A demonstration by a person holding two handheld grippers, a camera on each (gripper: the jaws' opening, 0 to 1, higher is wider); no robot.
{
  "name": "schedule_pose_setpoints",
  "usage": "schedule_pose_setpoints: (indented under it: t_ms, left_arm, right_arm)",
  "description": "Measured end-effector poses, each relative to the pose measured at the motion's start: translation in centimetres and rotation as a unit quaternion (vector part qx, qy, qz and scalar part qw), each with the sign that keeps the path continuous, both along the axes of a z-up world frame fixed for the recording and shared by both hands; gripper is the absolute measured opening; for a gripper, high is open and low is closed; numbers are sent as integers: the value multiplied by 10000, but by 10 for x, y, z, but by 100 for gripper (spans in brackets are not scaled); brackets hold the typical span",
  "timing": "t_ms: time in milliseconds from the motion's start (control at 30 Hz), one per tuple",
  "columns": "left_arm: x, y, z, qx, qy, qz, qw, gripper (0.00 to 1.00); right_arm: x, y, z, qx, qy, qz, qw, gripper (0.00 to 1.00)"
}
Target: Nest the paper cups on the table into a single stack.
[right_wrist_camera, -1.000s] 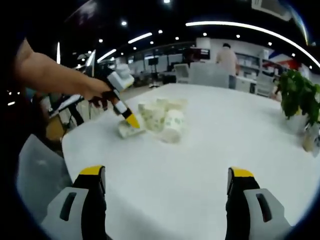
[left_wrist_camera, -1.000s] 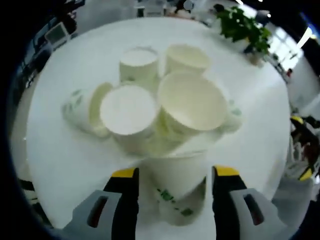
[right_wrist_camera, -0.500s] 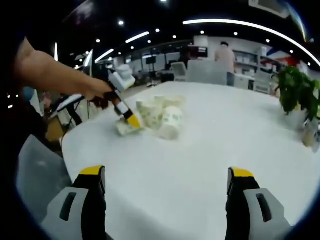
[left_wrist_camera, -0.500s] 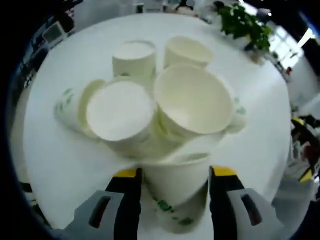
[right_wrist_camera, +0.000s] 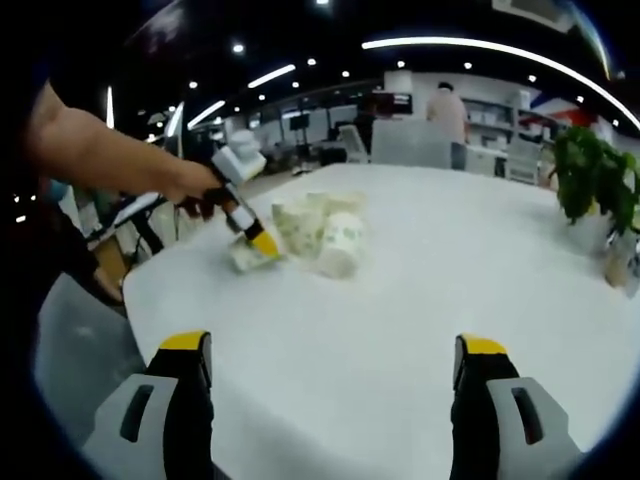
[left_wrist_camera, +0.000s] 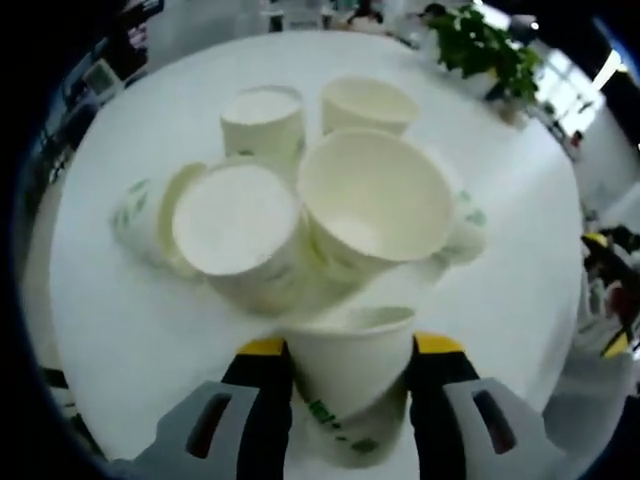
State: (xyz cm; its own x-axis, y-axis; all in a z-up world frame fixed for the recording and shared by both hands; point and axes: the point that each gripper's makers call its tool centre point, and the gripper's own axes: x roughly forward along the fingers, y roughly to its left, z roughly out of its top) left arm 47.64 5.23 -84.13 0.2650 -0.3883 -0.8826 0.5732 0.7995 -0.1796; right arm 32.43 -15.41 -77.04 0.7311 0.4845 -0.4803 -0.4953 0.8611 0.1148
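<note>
1. Left gripper (left_wrist_camera: 347,352) jaws now pinched in against the near cup (left_wrist_camera: 350,372), the gap seen a second ago gone.
2. Closer to the cup cluster (left_wrist_camera: 300,200) than a second ago.
3. Right gripper (right_wrist_camera: 335,355) view tipped slightly.

Paper cups (left_wrist_camera: 340,200) clustered on table (left_wrist_camera: 510,290)

7 paper cups (left_wrist_camera: 372,196) – 1 plant (left_wrist_camera: 485,50).

White paper cups clustered ahead of the left gripper (left_wrist_camera: 349,372).
One cup (left_wrist_camera: 349,365) lay between its jaws, apparently gripped; several others (left_wrist_camera: 372,195) stood or lay just beyond.
</note>
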Motion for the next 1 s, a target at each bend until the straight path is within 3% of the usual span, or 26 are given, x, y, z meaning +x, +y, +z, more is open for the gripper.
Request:
schedule_pose_setpoints:
  t_ms: [233,467,500,567,633,700,800,933,1000]
  left_arm:
    - [-7,-6,10,-272,-366,-211,9987,45]
    - [-20,-9,19,-538,-476,-249,9971,44]
    - [-19,-13,23,-701,-628,-329,9950,44]
    - [-22,-9,26,-704,-742,-285,9943,44]
    - [-18,-11,32,-906,-1067,-353,9895,44]
    - [-17,-7,38,-984,-1219,-180,9875,45]
    - [-12,-6,55,-1310,-1628,-48,9779,44]
    - [-12,-5,74,-1562,-1954,20,9682,44]
    - [-12,-7,89,-1847,-2201,11,9578,44]
  right_arm:
    - [1,4,3,44,-38,12,10000,99]
    - [0,8,7,41,-77,63,9999,99]
    - [0,9,7,40,-85,68,9999,99]
    - [0,10,9,44,-112,85,9999,99]
    - [-1,11,10,40,-135,96,9999,99]
    - [-2,13,10,33,-137,117,9998,99]
    - [-3,15,10,26,-133,140,9998,99]
    - [-4,16,11,21,-142,156,9998,99]
    - [-3,17,13,9,-178,167,9997,99]
